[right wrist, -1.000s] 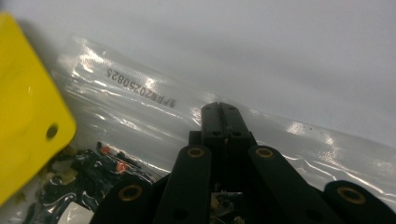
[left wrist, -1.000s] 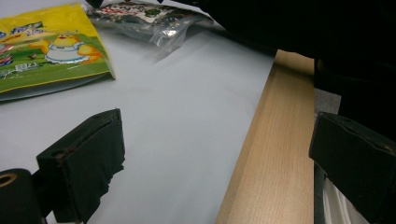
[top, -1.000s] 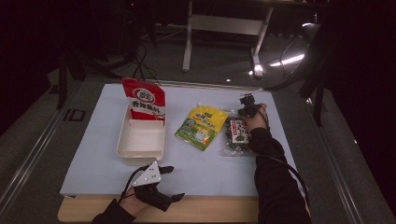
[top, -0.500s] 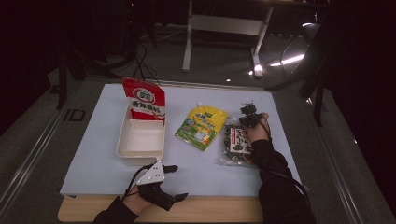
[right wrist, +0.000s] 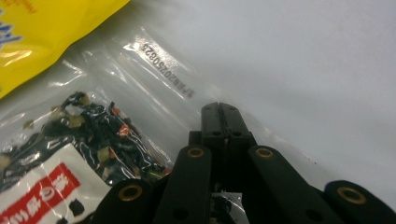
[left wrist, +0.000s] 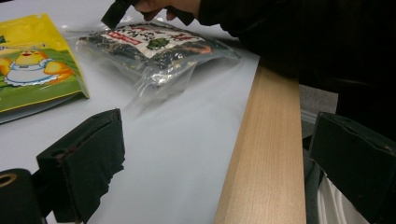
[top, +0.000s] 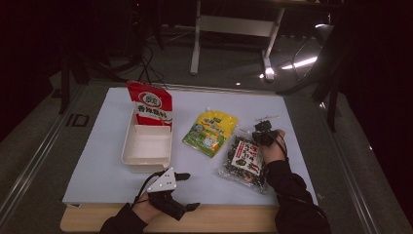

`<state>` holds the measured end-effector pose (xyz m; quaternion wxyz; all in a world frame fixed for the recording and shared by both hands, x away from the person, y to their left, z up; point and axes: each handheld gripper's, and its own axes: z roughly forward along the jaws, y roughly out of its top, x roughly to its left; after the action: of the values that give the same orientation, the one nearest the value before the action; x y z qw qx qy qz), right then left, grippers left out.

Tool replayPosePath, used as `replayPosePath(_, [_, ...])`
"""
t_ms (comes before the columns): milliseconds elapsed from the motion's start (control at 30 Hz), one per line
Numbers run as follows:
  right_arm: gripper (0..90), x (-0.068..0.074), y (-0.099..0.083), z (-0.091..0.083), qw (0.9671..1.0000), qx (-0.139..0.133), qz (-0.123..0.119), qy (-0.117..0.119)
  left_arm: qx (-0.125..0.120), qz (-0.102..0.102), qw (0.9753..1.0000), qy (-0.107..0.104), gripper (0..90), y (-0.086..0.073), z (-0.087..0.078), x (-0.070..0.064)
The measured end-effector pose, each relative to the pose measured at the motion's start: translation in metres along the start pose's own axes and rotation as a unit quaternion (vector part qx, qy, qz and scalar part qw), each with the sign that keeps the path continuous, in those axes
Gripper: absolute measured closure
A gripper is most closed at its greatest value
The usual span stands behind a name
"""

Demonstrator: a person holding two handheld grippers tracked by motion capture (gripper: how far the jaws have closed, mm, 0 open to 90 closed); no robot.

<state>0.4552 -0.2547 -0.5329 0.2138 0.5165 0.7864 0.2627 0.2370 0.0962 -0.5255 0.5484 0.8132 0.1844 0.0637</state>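
A clear bag of dark dried bits with a red and white label lies at the right of the white mat. My right gripper sits at the bag's far end. In the right gripper view its jaws are shut on the bag's clear sealed edge. My left gripper is open and holds nothing, low over the table's front edge. Its view shows the bag ahead and the right gripper beyond it.
A yellow pouch lies flat mid-mat, close to the bag's left. A white tray sits at the left, with a red pouch upright at its far end. The wooden table edge runs along the front.
The right gripper has pulled the clear bag nearer to the person and turned it slightly. The left gripper has shifted a little to the right along the front edge.
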Motion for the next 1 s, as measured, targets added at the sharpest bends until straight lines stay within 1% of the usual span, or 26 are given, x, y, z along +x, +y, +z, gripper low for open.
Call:
replayPosePath(133, [90.0,0.003,-0.009,-0.007,0.9999,-0.001,-0.008,0.01,0.0,0.002,1.0,-0.002,4.3,0.001,0.001,0.0])
replayPosePath(200, [90.0,0.003,-0.011,-0.01,0.9999,-0.003,-0.008,0.014,-0.001,0.003,1.0,-0.004,4.3,0.001,0.001,0.0])
replayPosePath(267, [90.0,0.003,-0.012,-0.012,0.9999,-0.003,-0.01,0.009,0.001,0.003,1.0,-0.005,4.3,0.001,0.002,0.0])
replayPosePath(367, [89.9,0.0,-0.012,-0.016,0.9999,-0.009,-0.006,0.013,0.002,0.005,1.0,-0.007,4.3,0.002,0.004,0.0])
replayPosePath(400, [88.7,-0.001,-0.011,-0.018,0.9998,-0.008,-0.011,0.011,0.002,0.005,1.0,-0.008,4.3,0.002,0.004,0.0])
replayPosePath(433, [83.4,-0.002,-0.011,-0.021,0.9997,-0.012,-0.019,0.011,0.001,0.005,0.9999,-0.009,4.3,0.002,0.005,0.0])
replayPosePath(467, [82.6,-0.003,-0.012,-0.025,0.9995,-0.014,-0.025,0.012,0.002,0.006,0.9999,-0.01,4.3,0.002,0.005,0.0])
replayPosePath(500, [82.6,-0.003,-0.012,-0.025,0.9995,-0.014,-0.025,0.012,0.002,0.006,0.9999,-0.01,4.3,0.002,0.005,0.0])
replayPosePath(533, [79.3,-0.004,-0.012,-0.029,0.9993,-0.016,-0.031,0.012,0.004,0.007,0.9999,-0.013,4.3,0.003,0.007,0.0])
replayPosePath(567, [76.3,-0.008,-0.013,-0.039,0.9987,-0.023,-0.04,0.021,0.004,0.008,0.9999,-0.013,4.3,0.003,0.008,0.0])
replayPosePath(633, [71.7,-0.011,-0.013,-0.049,0.998,-0.026,-0.051,0.026,0.005,0.01,0.9998,-0.017,4.3,0.003,0.009,0.0])
replayPosePath(667, [69.4,-0.014,-0.013,-0.053,0.9976,-0.025,-0.058,0.03,0.005,0.011,0.9998,-0.018,4.3,0.003,0.01,0.0])
replayPosePath(700, [69.4,-0.014,-0.013,-0.053,0.9976,-0.025,-0.058,0.03,0.005,0.011,0.9998,-0.018,4.3,0.003,0.01,0.0])
replayPosePath(733, [66.9,-0.016,-0.013,-0.057,0.9973,-0.025,-0.061,0.034,0.006,0.011,0.9997,-0.022,4.3,0.004,0.012,0.0])
replayPosePath(767, [63.2,-0.025,-0.014,-0.068,0.997,-0.023,-0.065,0.037,0.006,0.011,0.9997,-0.023,4.3,0.004,0.012,0.0])
replayPosePath(833, [61.1,-0.034,-0.015,-0.073,0.997,-0.019,-0.067,0.033,0.007,0.012,0.9996,-0.026,4.3,0.005,0.014,0.0])
replayPosePath(867, [61.1,-0.034,-0.015,-0.073,0.997,-0.019,-0.067,0.033,0.007,0.012,0.9996,-0.026,4.3,0.005,0.014,0.0])
replayPosePath(900, [61.1,-0.038,-0.016,-0.076,0.9972,-0.018,-0.065,0.031,0.007,0.012,0.9996,-0.026,4.3,0.005,0.014,0.0])
replayPosePath(933, [55.8,-0.047,-0.016,-0.078,0.9976,-0.012,-0.06,0.032,0.008,0.013,0.9995,-0.027,4.3,0.005,0.015,0.0])
replayPosePath(967, [53.6,-0.051,-0.017,-0.079,0.9979,-0.01,-0.058,0.028,0.009,0.012,0.9995,-0.028,4.3,0.005,0.016,0.0])
replayPosePath(1000, [53.6,-0.051,-0.017,-0.079,0.9979,-0.01,-0.058,0.028,0.009,0.012,0.9995,-0.029,4.3,0.005,0.016,0.0])
